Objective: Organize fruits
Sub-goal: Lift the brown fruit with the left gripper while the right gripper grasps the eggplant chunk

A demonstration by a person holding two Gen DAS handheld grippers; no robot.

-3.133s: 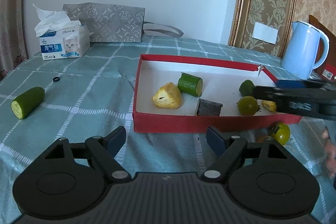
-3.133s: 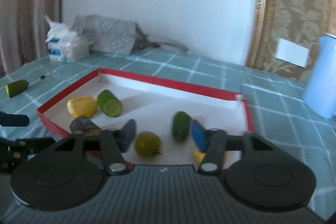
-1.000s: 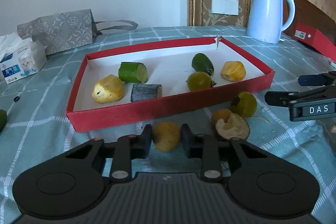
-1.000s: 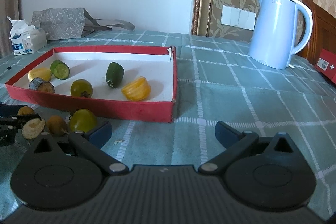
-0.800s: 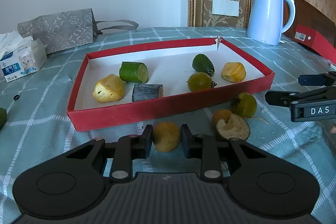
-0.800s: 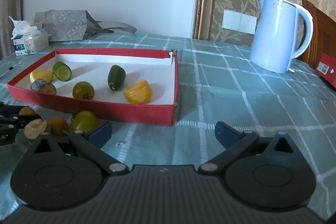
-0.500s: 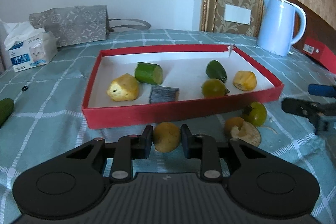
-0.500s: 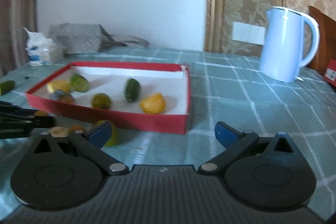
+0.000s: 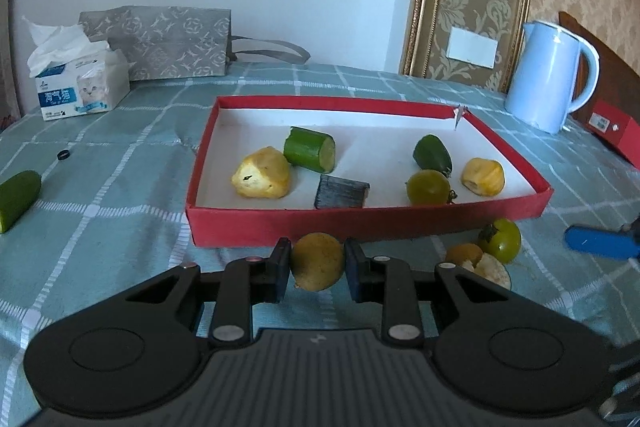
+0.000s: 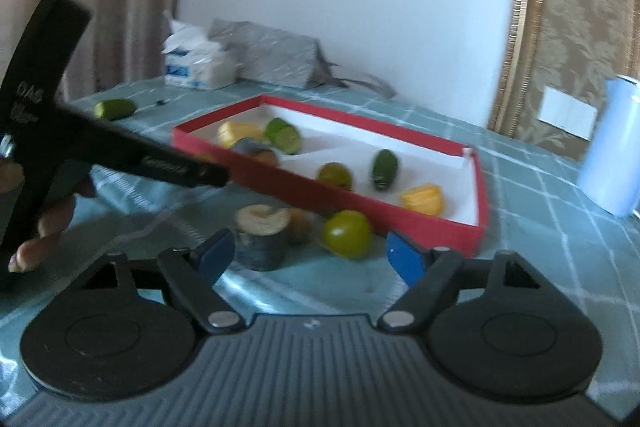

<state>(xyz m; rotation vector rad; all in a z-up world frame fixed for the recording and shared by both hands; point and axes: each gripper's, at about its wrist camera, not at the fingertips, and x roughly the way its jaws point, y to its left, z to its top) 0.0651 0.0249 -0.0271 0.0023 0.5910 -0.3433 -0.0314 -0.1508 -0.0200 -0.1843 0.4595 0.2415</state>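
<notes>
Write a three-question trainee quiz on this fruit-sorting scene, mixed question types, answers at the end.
1. True or false: the left gripper is shut on the yellow-brown fruit.
2. Multiple choice: where does the green tomato outside the red tray lie? A) behind the tray; B) on the cloth in front of the tray's near wall; C) beside the tissue box.
3. Fill in: the pale blue vessel right of the tray is a ____.

Key
1. True; both pads press its sides.
2. B
3. kettle
</notes>
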